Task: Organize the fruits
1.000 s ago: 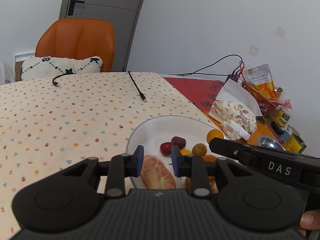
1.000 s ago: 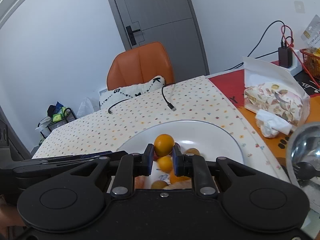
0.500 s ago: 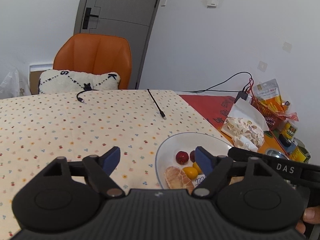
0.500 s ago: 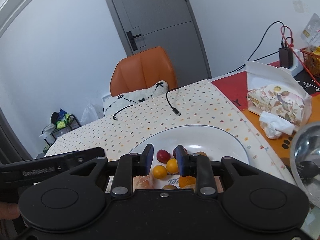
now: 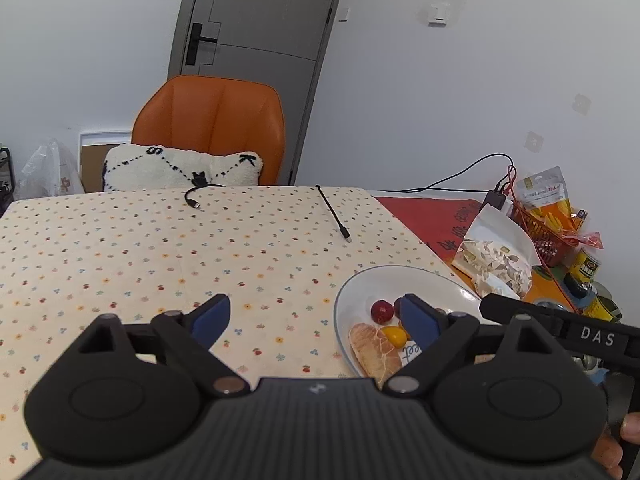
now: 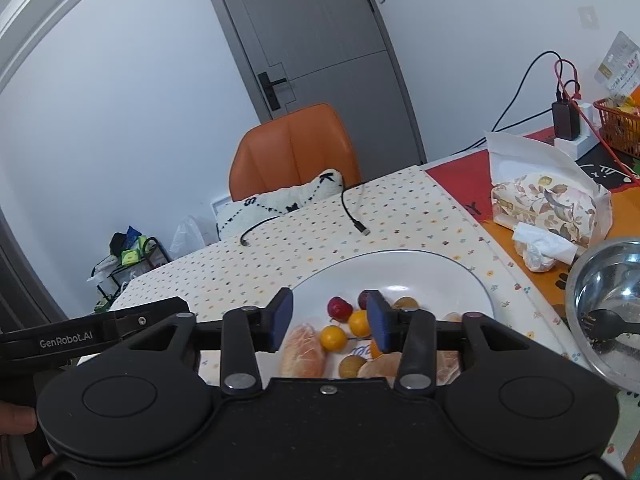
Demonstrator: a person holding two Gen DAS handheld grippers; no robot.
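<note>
A white plate on the dotted tablecloth holds red fruits, small oranges and peeled citrus segments. My right gripper hovers above the plate's near side. Its jaws are opening, and no pad touches the fruit below. My left gripper hangs over the cloth at the plate's left rim, jaws spreading wide with nothing between them. In the left wrist view a red fruit, a small orange and a peeled segment lie by its right finger.
Two black cables lie at the far side of the table. An orange chair with a white cushion stands behind it. A tissue pack, a steel bowl with a black spoon, cans and a red basket crowd the right.
The right gripper let go of a small orange, which now lies in the plate. The left gripper opened off the peeled segment. Both pulled back and rose.
</note>
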